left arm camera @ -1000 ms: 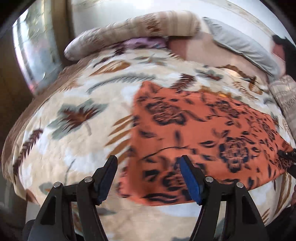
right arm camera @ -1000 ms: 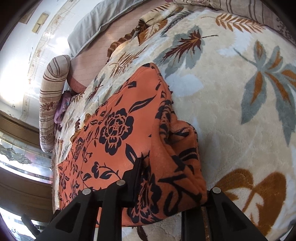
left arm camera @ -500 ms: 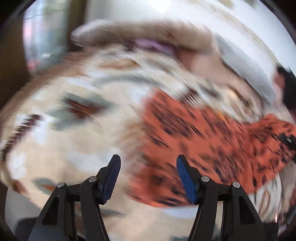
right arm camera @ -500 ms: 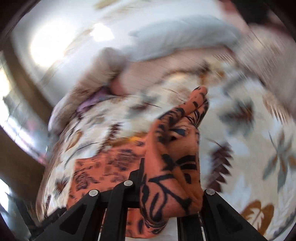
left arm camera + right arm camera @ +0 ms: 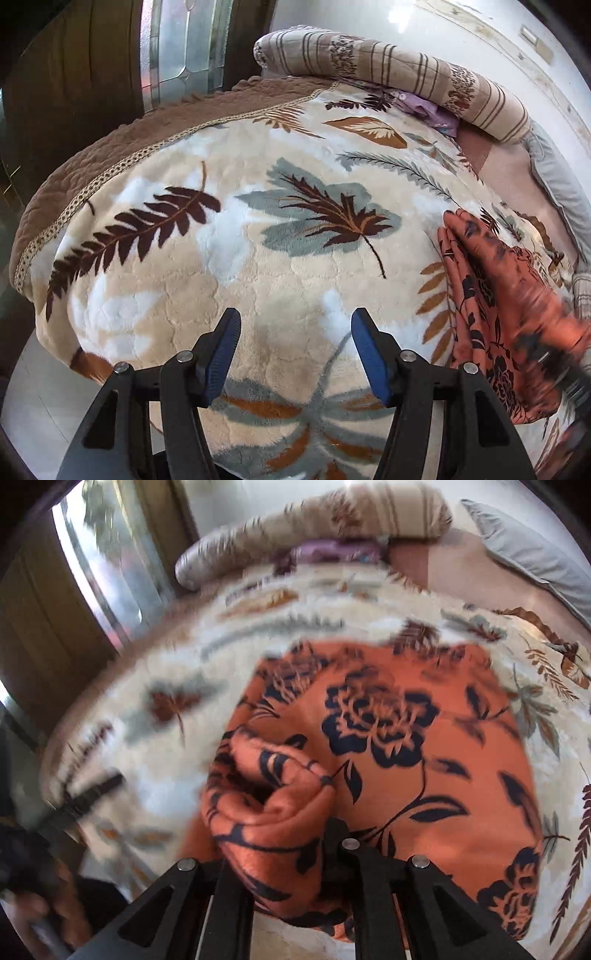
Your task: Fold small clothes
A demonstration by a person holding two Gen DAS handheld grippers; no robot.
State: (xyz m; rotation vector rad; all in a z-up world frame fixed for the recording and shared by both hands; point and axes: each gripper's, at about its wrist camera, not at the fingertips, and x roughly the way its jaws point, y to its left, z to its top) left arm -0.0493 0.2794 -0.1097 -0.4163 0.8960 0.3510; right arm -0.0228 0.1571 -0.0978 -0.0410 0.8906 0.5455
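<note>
Right gripper [image 5: 280,834] now clamps the orange cloth's [image 5: 424,760] bunched edge, carrying it across; left gripper [image 5: 295,354] gapes empty over blanket [image 5: 229,273].

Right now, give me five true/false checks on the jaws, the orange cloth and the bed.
1. The right gripper is clamped on a bunched fold of the orange cloth. True.
2. The left gripper holds the cloth too. False: its jaws stand apart over the leaf-print blanket, nothing between them.
3. The cloth is plain orange. False: it has a dark flower print.
4. A striped rolled quilt lies at the far end of the bed. True.
5. The cloth lies completely flat. False: one part is lifted by the right gripper.
</note>
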